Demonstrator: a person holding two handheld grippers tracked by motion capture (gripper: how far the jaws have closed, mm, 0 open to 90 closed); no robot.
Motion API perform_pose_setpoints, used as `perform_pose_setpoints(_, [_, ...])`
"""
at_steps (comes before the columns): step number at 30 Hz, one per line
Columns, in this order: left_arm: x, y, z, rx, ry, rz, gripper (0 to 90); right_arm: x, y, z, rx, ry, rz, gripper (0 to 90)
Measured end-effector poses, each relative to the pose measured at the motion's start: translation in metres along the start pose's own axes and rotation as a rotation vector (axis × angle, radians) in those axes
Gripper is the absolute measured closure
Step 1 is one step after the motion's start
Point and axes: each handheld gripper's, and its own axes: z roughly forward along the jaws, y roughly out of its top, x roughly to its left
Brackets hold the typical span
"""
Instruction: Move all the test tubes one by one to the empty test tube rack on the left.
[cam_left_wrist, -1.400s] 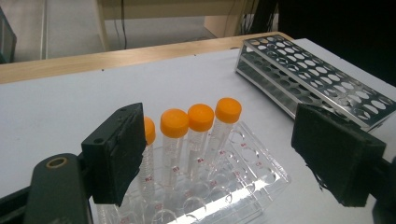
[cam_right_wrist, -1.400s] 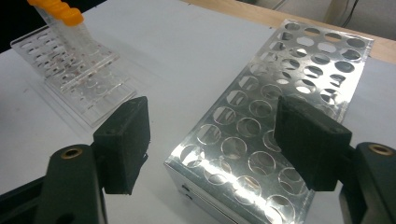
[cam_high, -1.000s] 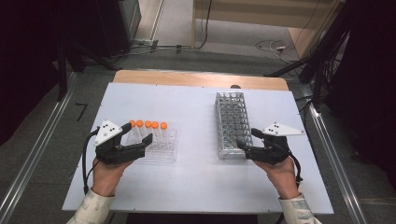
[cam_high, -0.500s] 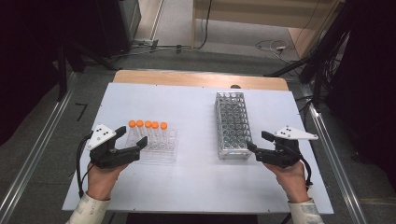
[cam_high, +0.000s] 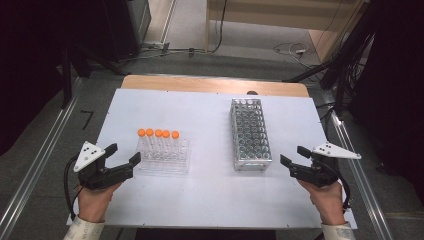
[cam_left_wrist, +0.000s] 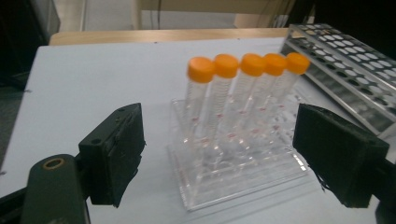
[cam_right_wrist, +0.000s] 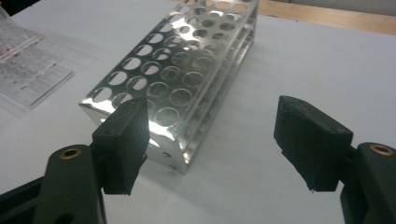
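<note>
Several clear tubes with orange caps (cam_high: 158, 134) (cam_left_wrist: 247, 65) stand in a row in a clear plastic rack (cam_high: 165, 160) (cam_left_wrist: 243, 172) left of centre on the white table. A shiny metal rack (cam_high: 249, 134) (cam_right_wrist: 187, 70) full of empty holes stands right of centre. My left gripper (cam_high: 122, 155) (cam_left_wrist: 219, 154) is open just left of the clear rack, jaws facing it with nothing between them. My right gripper (cam_high: 294, 155) (cam_right_wrist: 212, 140) is open, a little right of the metal rack's near corner, holding nothing.
The white table top (cam_high: 210, 115) ends in a wooden strip (cam_high: 215, 84) at the back. Metal rails (cam_high: 40, 160) run along both sides. Cables (cam_high: 290, 49) lie on the floor beyond. Bare table lies between the two racks and along the front edge.
Both hands have drawn back and outward: the left gripper away from the clear rack toward the left front, the right gripper away from the metal rack toward the right. Jaws stayed open.
</note>
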Motion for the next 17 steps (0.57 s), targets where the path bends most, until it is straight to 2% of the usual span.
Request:
perform_pose_setpoints(11, [0.021, -0.014, 0.004, 0.022, 0.08, -0.045, 17.1, -0.029, -0.022, -0.017, -0.011, -0.099, 0.081, 25.1])
perform_pose_setpoints(14, [0.025, -0.018, 0.008, 0.038, 0.094, -0.048, 17.1, -0.039, -0.03, -0.02, -0.017, -0.147, 0.103, 24.8])
perform_pose_setpoints(17, [0.032, -0.026, 0.015, 0.072, 0.118, -0.066, 16.7, -0.048, -0.043, -0.016, -0.01, -0.223, 0.109, 22.6])
